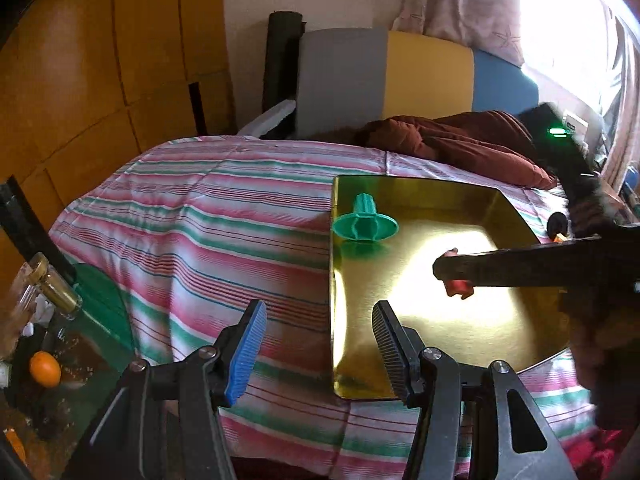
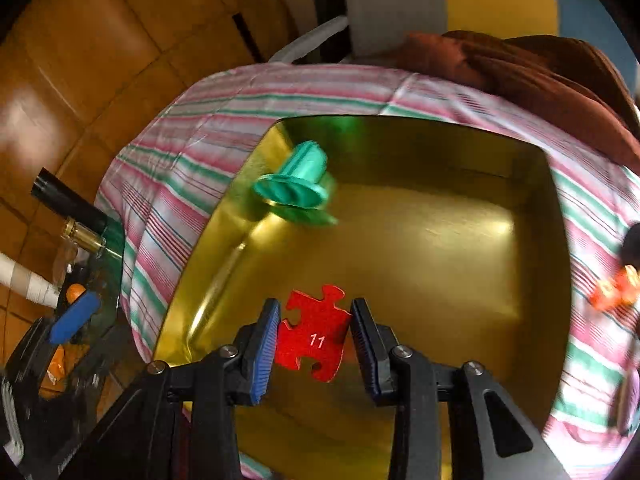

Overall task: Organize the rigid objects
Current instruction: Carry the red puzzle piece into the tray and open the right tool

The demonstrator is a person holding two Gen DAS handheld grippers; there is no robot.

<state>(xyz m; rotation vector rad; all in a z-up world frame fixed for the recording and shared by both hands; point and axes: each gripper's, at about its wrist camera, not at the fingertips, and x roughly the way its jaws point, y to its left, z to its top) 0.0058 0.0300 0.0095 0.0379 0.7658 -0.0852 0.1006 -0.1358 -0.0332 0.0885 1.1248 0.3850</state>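
Observation:
A gold tray [image 1: 420,344] lies on the striped bedspread; it also shows in the right wrist view [image 2: 460,280]. A green flanged plastic piece [image 1: 365,222] stands in the tray's far left corner, also seen in the right wrist view [image 2: 298,188]. My right gripper [image 2: 314,338] is shut on a red puzzle piece [image 2: 316,336] marked 11, held above the tray; in the left wrist view it reaches in from the right [image 1: 448,270]. My left gripper [image 1: 316,344] is open and empty over the tray's near left edge.
A small black and orange object [image 1: 557,226] lies on the striped bedspread [image 1: 200,220] right of the tray, also seen in the right wrist view [image 2: 616,288]. A brown blanket [image 1: 460,140] lies at the bed's head. A cluttered glass table with an orange [image 1: 45,368] stands left.

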